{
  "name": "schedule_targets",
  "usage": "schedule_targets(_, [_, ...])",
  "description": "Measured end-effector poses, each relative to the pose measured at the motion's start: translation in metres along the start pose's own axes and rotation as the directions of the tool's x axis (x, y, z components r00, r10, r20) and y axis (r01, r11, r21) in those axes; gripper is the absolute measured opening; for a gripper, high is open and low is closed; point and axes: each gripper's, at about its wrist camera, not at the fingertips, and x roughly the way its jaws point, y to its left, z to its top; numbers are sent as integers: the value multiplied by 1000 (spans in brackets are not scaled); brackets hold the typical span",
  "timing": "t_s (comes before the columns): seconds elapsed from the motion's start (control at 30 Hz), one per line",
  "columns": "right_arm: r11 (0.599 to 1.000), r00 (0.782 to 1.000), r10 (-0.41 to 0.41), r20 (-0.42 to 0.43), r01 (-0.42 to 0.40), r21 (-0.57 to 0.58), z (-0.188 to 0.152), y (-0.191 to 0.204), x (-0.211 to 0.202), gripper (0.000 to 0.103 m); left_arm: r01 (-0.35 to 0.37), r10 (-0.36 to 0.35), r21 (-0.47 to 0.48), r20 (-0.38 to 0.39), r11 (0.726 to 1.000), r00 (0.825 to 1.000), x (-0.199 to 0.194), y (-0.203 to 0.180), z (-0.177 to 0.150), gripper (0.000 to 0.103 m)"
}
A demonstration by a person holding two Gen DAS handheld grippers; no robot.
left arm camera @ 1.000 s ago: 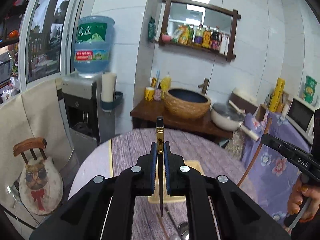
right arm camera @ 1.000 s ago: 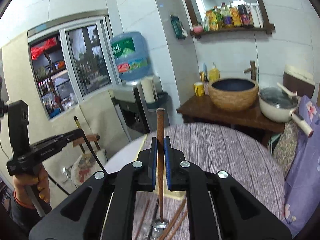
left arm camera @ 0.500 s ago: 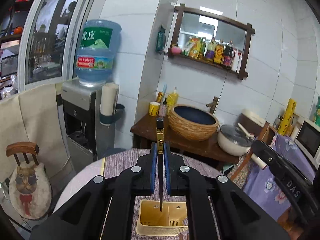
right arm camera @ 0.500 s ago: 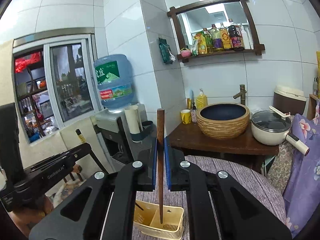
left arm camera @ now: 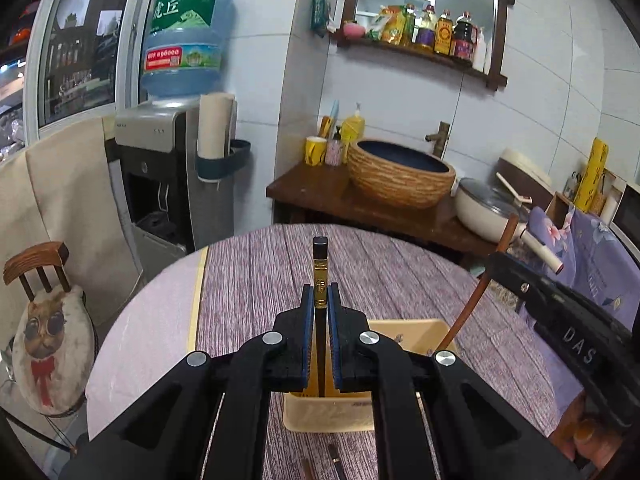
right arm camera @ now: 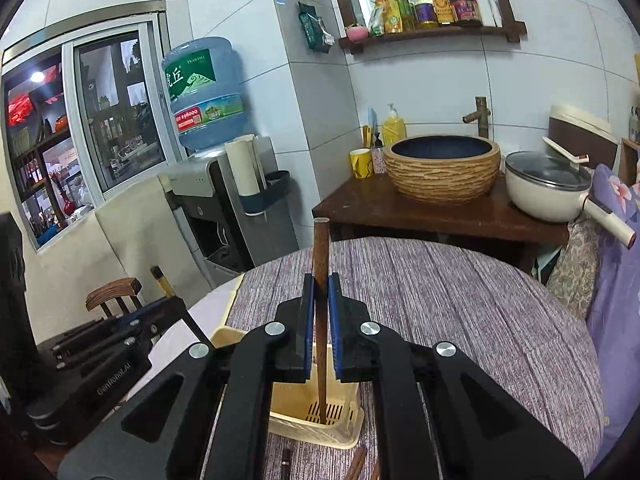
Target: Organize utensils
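My left gripper (left arm camera: 320, 300) is shut on a black chopstick with a gold band (left arm camera: 320, 268), held upright, its tip down inside the yellow utensil basket (left arm camera: 404, 328) on the table. My right gripper (right arm camera: 320, 292) is shut on a brown wooden chopstick (right arm camera: 321, 248), also upright, its tip on the slotted floor of the same basket (right arm camera: 280, 416). The right gripper and its brown chopstick (left arm camera: 476, 296) show at the right of the left wrist view. The left gripper shows at the left of the right wrist view (right arm camera: 160, 312).
The basket stands on a round table with a purple striped cloth (right arm camera: 460, 300). More chopsticks (right arm camera: 356, 464) lie on the cloth in front of the basket. Behind the table are a wooden stand with a woven basin (right arm camera: 442, 172), a white pot (right arm camera: 548, 190) and a water dispenser (left arm camera: 168, 160).
Both grippers have come down toward the basket with their chopsticks. The chopstick tips, above the basket half a second ago, are now inside it.
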Motion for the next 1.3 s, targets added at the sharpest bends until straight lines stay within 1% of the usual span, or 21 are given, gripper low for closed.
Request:
schedule_targets(0.07, [1000,1000,-8,4,9,-4,-2,-1,0,8,-7,7,-3,-14,1000,1000,4,2,-3,8])
schedule_targets(0.13, [1000,1000,-12,7,12,5,-3,-3,0,8,-17,17,-4,-5,1000,1000,4,4,-4,8])
schedule_targets(0.23, [1000,1000,-3,12,3,13,-5,-6,-2,9,4,-4,-10,-6,1000,1000,1,3,-5,8])
schedule_targets(0.3, [1000,1000,9,15,-9,20,-7,-8,-6,24,8,-8,-2,11,1000,1000,-7,2,-4,8])
schedule_targets(0.33, [1000,1000,7,23,-8,27,-7,-9,-10,46,8,-8,7,21,1000,1000,-9,0,-4,11])
schedule_targets(0.37, [999,999,7,39,-9,35,-8,-10,-15,63,8,-9,17,34,1000,999,-15,-1,-4,14])
schedule_targets(0.4, [999,998,12,56,-14,39,-11,-11,-21,64,10,-11,23,46,1000,999,-20,-3,-6,29])
schedule_targets(0.43, [999,998,15,62,-17,35,-13,-11,-26,64,12,-13,23,67,1000,998,-29,-2,-8,53])
schedule_targets(0.5, [1000,997,18,72,-20,16,-20,-10,-39,64,2,-4,19,117,1000,993,-44,-2,-15,71])
schedule_targets(0.53, [1000,997,16,79,-17,10,-24,-10,-45,66,-4,1,20,141,1000,990,-52,-2,-19,74])
schedule_targets(0.57, [1000,996,12,83,-13,4,-28,-10,-51,71,-5,0,30,159,1000,987,-61,-1,-24,76])
schedule_targets(0.63, [1000,997,6,79,-6,-1,-40,-13,-65,76,1,-9,47,174,999,985,-74,0,-34,89])
schedule_targets(0.7, [1000,999,-7,53,7,-4,-54,-17,-76,79,3,-12,49,177,999,984,-83,3,-48,93])
schedule_targets(0.8, [1000,1000,-23,-5,23,-15,-77,-24,-86,81,13,-17,36,138,999,990,-88,13,-70,96])
schedule_targets(0.97, [996,992,-77,-99,72,-53,-124,-33,-94,81,5,-6,34,38,999,999,-81,24,-114,97])
schedule_targets(1.03, [994,986,-99,-138,90,-68,-143,-36,-93,81,-3,3,42,-2,999,1000,-78,25,-129,97])
schedule_targets(1.13, [992,975,-116,-191,103,-77,-167,-39,-91,81,8,-5,37,-72,999,997,-71,28,-154,96])
schedule_targets(1.17, [992,972,-119,-205,106,-70,-174,-42,-90,81,10,-7,36,-83,999,997,-70,28,-160,96])
schedule_targets(1.2, [993,968,-117,-224,107,-59,-181,-44,-88,80,11,-7,36,-94,999,996,-68,28,-166,94])
schedule_targets(1.27, [994,959,-109,-263,102,-39,-191,-49,-83,72,17,-12,34,-125,999,992,-64,29,-178,88])
schedule_targets(1.3, [994,954,-105,-280,102,-27,-197,-51,-80,70,25,-20,30,-150,999,989,-60,30,-183,83])
